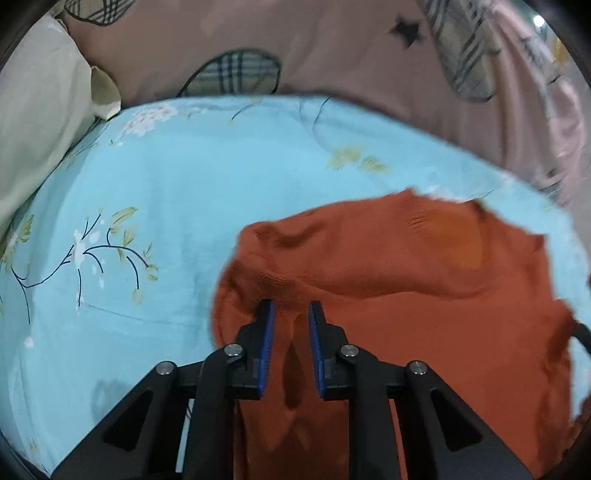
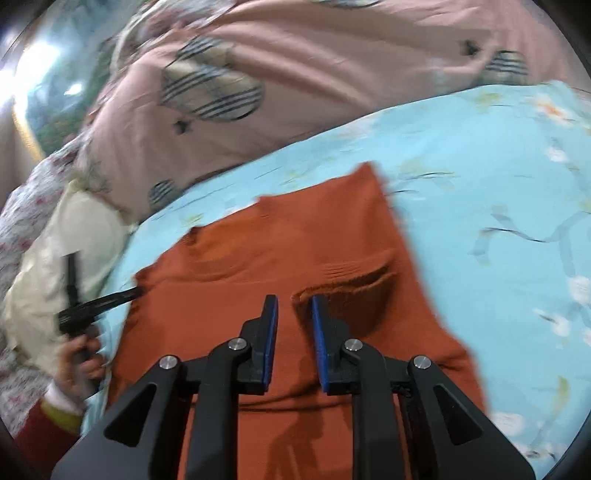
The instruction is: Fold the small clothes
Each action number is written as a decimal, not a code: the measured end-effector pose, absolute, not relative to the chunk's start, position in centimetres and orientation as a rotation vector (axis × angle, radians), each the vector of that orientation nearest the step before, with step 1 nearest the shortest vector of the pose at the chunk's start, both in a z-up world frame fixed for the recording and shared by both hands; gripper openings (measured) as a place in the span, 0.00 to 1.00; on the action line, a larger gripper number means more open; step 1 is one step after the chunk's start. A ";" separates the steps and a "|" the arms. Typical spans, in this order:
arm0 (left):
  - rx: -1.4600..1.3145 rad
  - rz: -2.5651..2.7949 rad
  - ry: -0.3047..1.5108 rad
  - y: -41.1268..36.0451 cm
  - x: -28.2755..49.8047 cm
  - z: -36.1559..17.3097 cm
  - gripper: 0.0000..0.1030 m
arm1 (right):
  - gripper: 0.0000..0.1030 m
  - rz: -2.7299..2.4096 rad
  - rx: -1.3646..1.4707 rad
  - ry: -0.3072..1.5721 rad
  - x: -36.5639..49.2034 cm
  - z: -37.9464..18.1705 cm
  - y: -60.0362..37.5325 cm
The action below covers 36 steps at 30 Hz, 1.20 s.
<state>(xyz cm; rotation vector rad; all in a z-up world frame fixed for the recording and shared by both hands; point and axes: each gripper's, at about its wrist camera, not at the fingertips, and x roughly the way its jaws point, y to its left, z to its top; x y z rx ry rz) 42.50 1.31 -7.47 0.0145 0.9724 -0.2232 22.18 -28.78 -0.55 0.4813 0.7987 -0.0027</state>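
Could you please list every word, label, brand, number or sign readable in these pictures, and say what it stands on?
None: no readable text shows in either view.
The orange garment, the blue floral sheet and the pink blanket carry only patterns, such as a black star.

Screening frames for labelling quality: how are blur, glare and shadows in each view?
Left wrist: orange garment smeared at its far edge, blue floral sheet fairly sharp. Right wrist: pink quilt motion-blurred, glare top left, gripper shadow on the garment; both views bend at the fisheye rim.
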 end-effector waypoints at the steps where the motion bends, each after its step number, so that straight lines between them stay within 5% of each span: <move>1: 0.002 -0.204 0.987 1.9 43.1 -7.9 0.07 | 0.20 0.025 0.458 0.840 23.1 -0.9 -28.2; 9: -0.122 -0.181 0.975 5.1 43.2 -7.8 0.01 | 0.22 -0.076 0.381 0.842 23.2 0.4 -28.7; 17: -0.134 -0.155 1.006 5.5 42.9 -7.7 0.01 | 0.35 -0.065 0.247 0.898 24.3 -0.4 -26.3; 19: -0.139 -0.152 1.006 5.8 42.3 -7.3 0.01 | 0.31 -0.160 0.299 1.088 24.8 -3.6 -28.7; 21: -0.116 -0.129 0.993 6.6 40.8 -6.3 0.02 | 0.26 -0.177 0.430 1.046 22.9 -3.7 -31.2; 26: -0.170 -0.169 0.958 9.7 34.1 -4.3 0.29 | 0.38 -0.249 0.513 0.891 16.3 -0.1 -34.2; 30: -0.162 -0.224 0.955 10.6 26.0 -4.2 0.65 | 0.46 -0.168 0.522 0.854 12.4 1.3 -34.0; 36: -0.207 -0.317 1.037 12.0 16.4 -6.2 0.68 | 0.51 -0.076 0.536 0.897 8.3 0.6 -33.7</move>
